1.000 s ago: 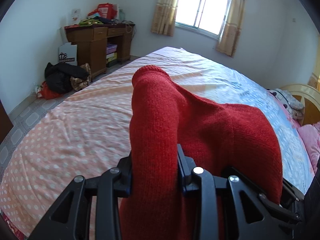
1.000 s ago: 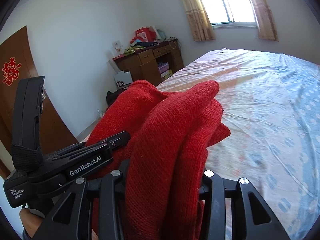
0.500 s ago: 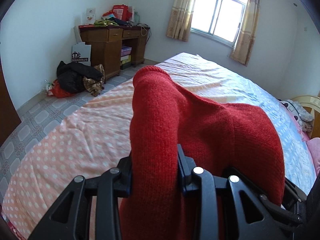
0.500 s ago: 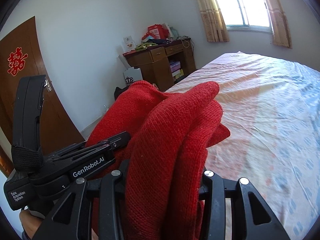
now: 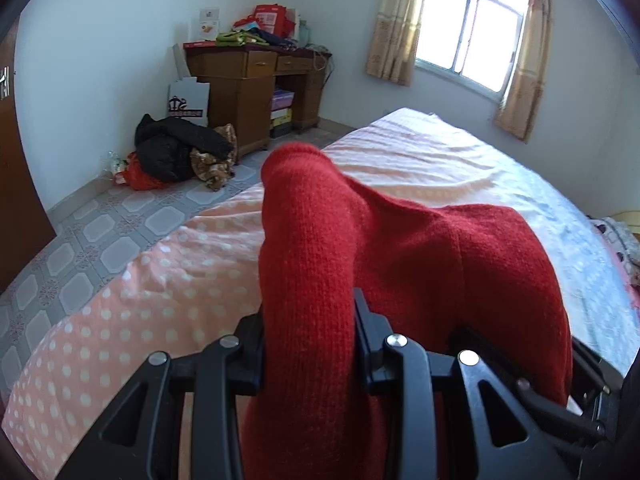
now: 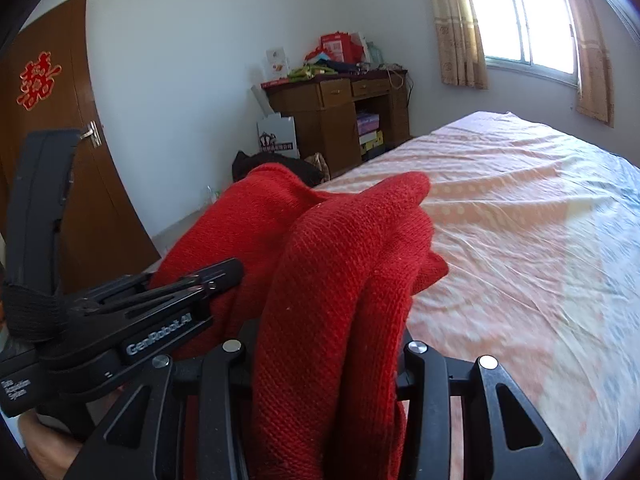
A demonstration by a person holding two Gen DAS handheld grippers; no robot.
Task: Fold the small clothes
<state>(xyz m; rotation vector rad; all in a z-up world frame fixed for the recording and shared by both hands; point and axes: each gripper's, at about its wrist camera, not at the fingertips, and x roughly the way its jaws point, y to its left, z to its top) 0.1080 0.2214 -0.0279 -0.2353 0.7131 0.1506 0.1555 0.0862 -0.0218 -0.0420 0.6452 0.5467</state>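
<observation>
A red knitted garment (image 5: pixel 400 264) is held up in the air above the bed, bunched over both grippers. My left gripper (image 5: pixel 308 344) is shut on a thick fold of it; the fabric hides the fingertips. My right gripper (image 6: pixel 328 360) is shut on another bunch of the same red garment (image 6: pixel 340 280). The left gripper's black body (image 6: pixel 120 320) shows at the left of the right wrist view, close beside the right one. The garment drapes between the two.
A bed (image 5: pixel 440 160) with a pink dotted and blue sheet lies below and ahead. A wooden desk (image 5: pixel 248 80) with clutter stands by the far wall, a pile of dark clothes (image 5: pixel 176 152) on the tiled floor, a brown door (image 6: pixel 60 140) at left.
Both grippers, still holding the garment, have moved back and left from the bed; more floor, desk and door come into view. The grip has not changed.
</observation>
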